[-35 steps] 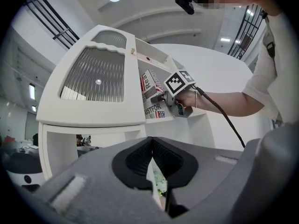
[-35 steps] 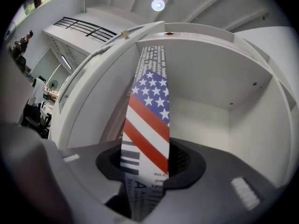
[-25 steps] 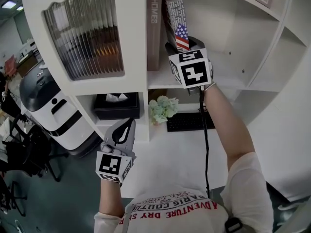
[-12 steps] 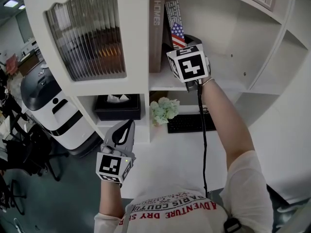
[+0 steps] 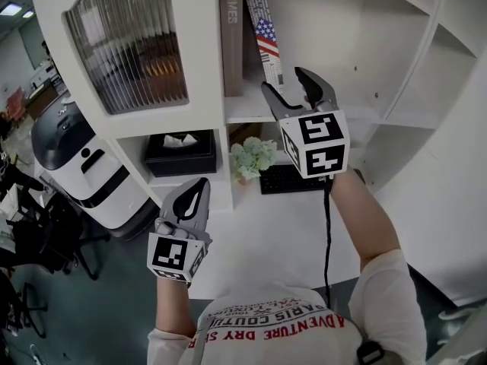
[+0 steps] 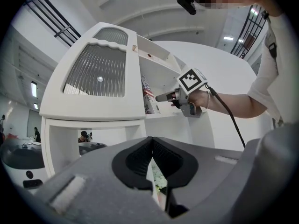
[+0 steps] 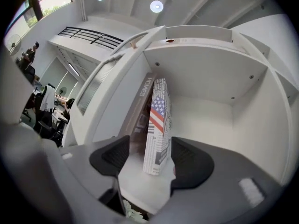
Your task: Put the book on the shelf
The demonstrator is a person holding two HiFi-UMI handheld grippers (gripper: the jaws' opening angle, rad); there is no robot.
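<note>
The book, with a flag and newsprint cover, stands on the white shelf and leans left against a brown book. My right gripper hovers just in front of the shelf edge, open, with its jaws clear of the book. In the right gripper view the book stands beyond the spread pads, touching neither. My left gripper hangs low at the left, shut and empty. In the left gripper view its jaws meet at the tips, and the book shows far off.
A ribbed-glass cabinet door lies left of the shelf. Below it are a black tissue box, a small plant and a keyboard at the back of the white desk. A white machine stands on the floor at left.
My right gripper let go of the flag book, opened wide and drew back from the shelf. The book stays upright against the brown book. The left gripper barely moved.
</note>
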